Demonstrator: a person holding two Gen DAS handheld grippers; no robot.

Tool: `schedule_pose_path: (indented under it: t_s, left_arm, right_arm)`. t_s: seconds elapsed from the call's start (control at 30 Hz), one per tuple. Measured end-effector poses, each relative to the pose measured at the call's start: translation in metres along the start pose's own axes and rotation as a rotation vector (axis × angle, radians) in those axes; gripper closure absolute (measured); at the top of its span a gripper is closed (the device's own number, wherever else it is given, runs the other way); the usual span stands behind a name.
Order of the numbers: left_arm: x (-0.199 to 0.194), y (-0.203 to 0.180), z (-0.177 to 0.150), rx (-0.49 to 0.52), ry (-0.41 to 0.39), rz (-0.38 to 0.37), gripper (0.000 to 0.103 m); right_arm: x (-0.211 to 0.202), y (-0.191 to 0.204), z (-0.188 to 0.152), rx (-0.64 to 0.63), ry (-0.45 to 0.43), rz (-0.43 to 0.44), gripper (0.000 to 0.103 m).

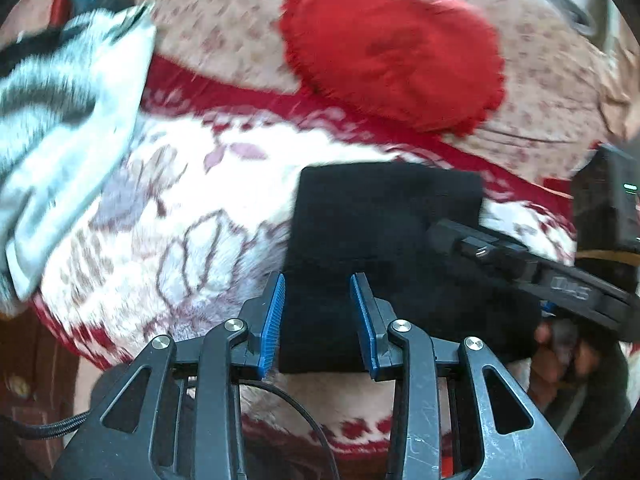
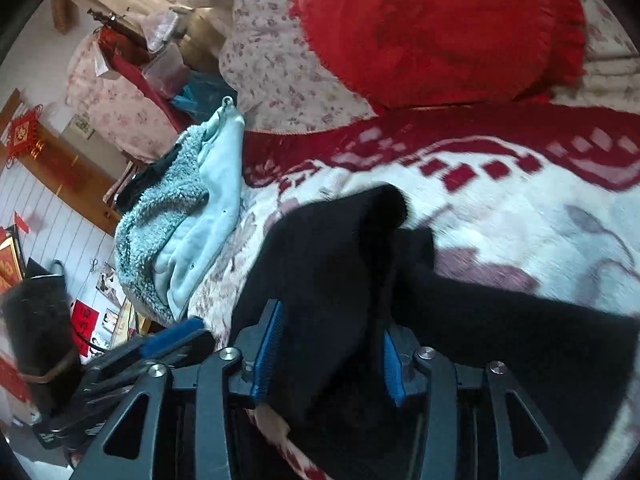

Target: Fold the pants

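Black pants (image 1: 384, 216) lie folded into a thick block on the white and red blanket (image 1: 180, 216). My left gripper (image 1: 318, 284) sits at the block's near edge, shut on the pants, whose fabric fills the gap between its blue pads. My right gripper (image 1: 440, 236) reaches in over the pants from the right. In the right wrist view a bunched fold of the pants (image 2: 332, 248) lies between the right gripper's (image 2: 332, 320) widely spread jaws, which stand open. The left gripper (image 2: 172, 340) shows at lower left there.
A red heart-shaped cushion (image 1: 392, 48) rests on a floral quilt (image 1: 224, 12) behind the pants. A pale blue fleece garment (image 2: 176, 224) lies heaped at the left. A hand (image 1: 560, 340) holds the right gripper. Furniture and a wall (image 2: 60, 208) stand beyond the bed's left side.
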State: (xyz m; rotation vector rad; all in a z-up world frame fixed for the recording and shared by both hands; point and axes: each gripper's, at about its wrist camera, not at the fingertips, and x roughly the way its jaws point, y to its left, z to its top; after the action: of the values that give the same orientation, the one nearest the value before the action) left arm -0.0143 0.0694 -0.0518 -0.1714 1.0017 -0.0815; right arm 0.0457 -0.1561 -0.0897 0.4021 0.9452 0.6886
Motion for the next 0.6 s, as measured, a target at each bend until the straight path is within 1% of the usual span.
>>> schedule_pose_path:
  t_s: [0.03,0.1,0.13,0.17,0.27,0.3,0.37,0.43,0.47,0.5,0.53,0.6]
  left_arm:
    - [0.006,0.002,0.001,-0.015,0.017,-0.005,0.071]
    - [0.013,0.004,0.002,-0.04,0.035,-0.017,0.071]
    - [0.011,0.004,0.002,-0.039,0.03,-0.021,0.071]
    - [0.008,0.002,0.004,-0.032,0.027,-0.023,0.071]
    - [-0.015,-0.007,0.008,-0.013,-0.015,-0.037,0.071]
    - [-0.022,-0.01,0.009,-0.006,-0.031,-0.046,0.071]
    - [-0.036,-0.019,0.013,0.013,-0.072,-0.064,0.066]
    - [-0.041,-0.029,0.014,0.027,-0.084,-0.09,0.058]
    - [-0.039,-0.036,0.014,0.035,-0.079,-0.109,0.058]
    - [-0.036,-0.04,0.014,0.042,-0.072,-0.112,0.058]
    - [-0.031,-0.048,0.013,0.058,-0.059,-0.105,0.058]
    - [-0.012,-0.065,0.008,0.099,-0.019,-0.081,0.058]
  right_arm:
    - [0.004,0.002,0.001,-0.003,-0.008,-0.002,0.073]
    - [0.014,0.008,0.003,-0.019,0.0,-0.018,0.079]
    - [0.013,0.012,0.003,-0.04,-0.005,-0.032,0.085]
    - [0.008,0.016,0.002,-0.061,-0.018,-0.028,0.091]
    - [-0.018,0.022,0.003,-0.058,-0.047,0.048,0.092]
    - [-0.033,0.026,0.002,-0.07,-0.063,0.078,0.092]
    - [-0.066,0.031,-0.001,-0.105,-0.11,0.087,0.092]
    - [-0.088,0.026,-0.005,-0.102,-0.133,0.069,0.092]
    - [-0.098,0.02,-0.009,-0.095,-0.14,0.049,0.093]
    - [-0.107,0.011,-0.013,-0.086,-0.14,0.016,0.092]
    - [-0.111,0.001,-0.017,-0.069,-0.134,-0.014,0.092]
    - [-0.116,-0.024,-0.025,-0.023,-0.116,-0.109,0.092]
